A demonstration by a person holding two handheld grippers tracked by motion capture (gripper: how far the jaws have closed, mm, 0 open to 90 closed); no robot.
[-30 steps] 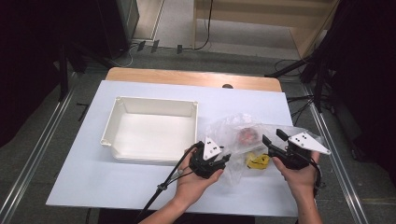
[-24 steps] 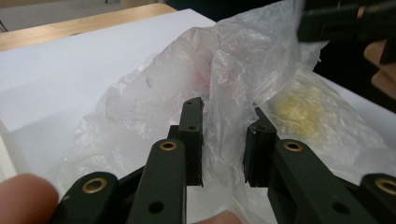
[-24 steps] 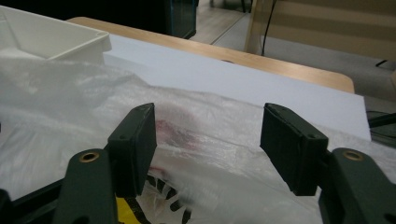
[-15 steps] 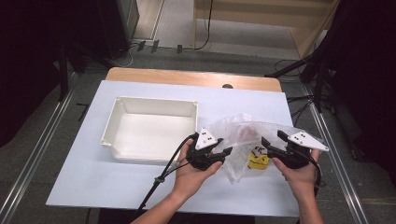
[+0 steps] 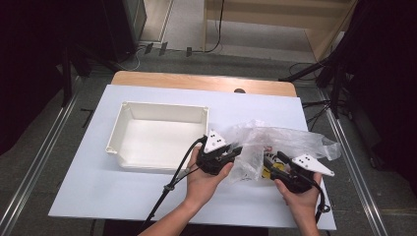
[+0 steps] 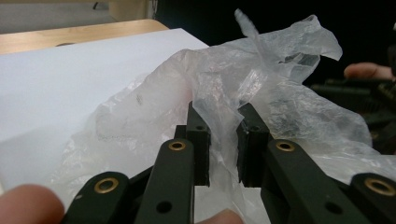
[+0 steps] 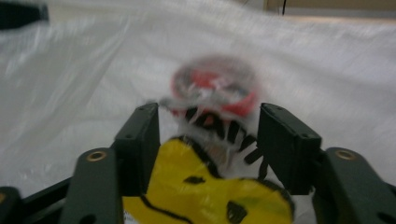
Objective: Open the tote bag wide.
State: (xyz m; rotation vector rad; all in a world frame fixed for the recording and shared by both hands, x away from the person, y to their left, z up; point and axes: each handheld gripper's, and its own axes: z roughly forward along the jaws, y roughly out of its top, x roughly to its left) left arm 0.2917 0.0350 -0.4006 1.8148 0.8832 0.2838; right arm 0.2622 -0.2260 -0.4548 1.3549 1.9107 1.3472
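A crumpled, clear plastic bag (image 5: pixel 275 145) is lying on the white table sheet (image 5: pixel 98 191), just right of the shallow white plastic tray (image 5: pixel 157 135), its long axis running from about nine o'clock to three o'clock in the high view, with its loose end trailing toward three o'clock. The left gripper (image 5: pixel 235 151) is sitting at the bag's nine o'clock end; its jaws have just been closing and are pinching a fold of the film between their pads (image 6: pixel 201 135). The right gripper (image 5: pixel 271 164) is lying at the bag's five o'clock side, pointing toward ten o'clock; its jaws have also been closing, and a yellow, black-printed packet (image 7: pixel 205 191) with something red beyond it is sitting between them, though the blur makes any contact impossible to tell.
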